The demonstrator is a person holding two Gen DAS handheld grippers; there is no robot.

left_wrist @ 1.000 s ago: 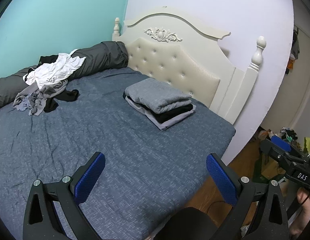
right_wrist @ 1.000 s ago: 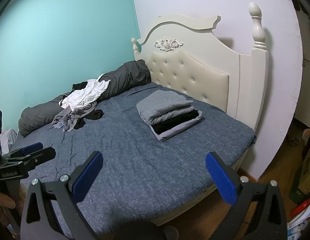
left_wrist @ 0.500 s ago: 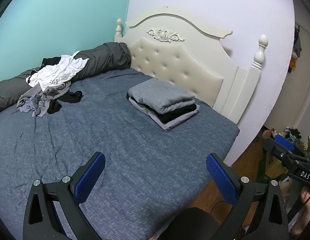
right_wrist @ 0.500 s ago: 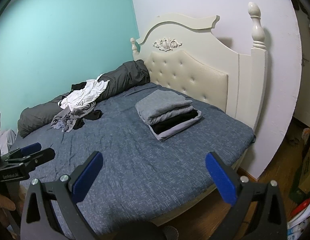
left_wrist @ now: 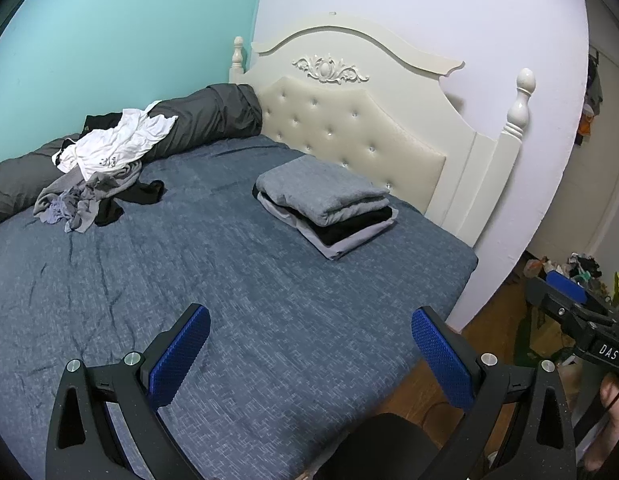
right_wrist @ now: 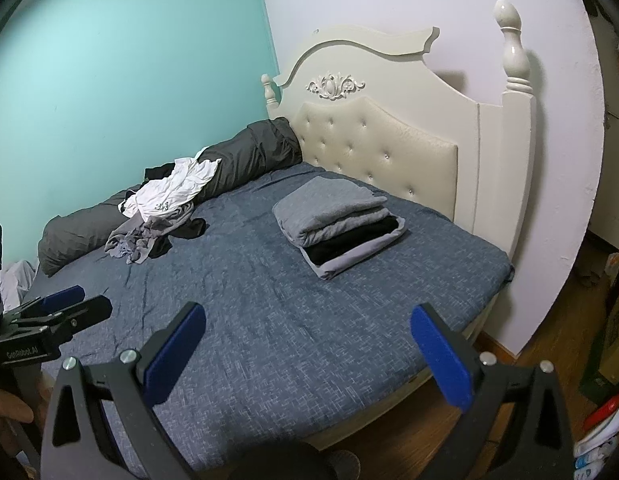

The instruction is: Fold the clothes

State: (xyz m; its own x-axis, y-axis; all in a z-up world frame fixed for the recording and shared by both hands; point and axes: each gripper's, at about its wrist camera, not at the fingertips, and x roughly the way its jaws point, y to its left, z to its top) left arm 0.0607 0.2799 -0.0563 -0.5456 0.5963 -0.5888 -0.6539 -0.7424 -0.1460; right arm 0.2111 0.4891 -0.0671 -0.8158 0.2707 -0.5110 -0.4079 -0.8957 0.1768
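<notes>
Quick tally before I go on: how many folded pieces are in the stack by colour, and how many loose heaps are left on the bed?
Grey folded pieces: 2 (top one, bottom one)
Black folded pieces: 1
Loose heaps: 1; pieces in it cannot be counted
Total: 3 folded pieces, 1 heap

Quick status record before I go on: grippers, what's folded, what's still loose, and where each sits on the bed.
left gripper: jaws wide open, nothing held, above the near part of the bed
right gripper: jaws wide open, nothing held, also over the near edge
folded stack: grey piece on top, black in the middle, light grey at the bottom; near the headboard
unfolded pile: white, grey and black garments, crumpled, at the far side against the dark rolled duvet
contact: neither gripper touches any clothing
</notes>
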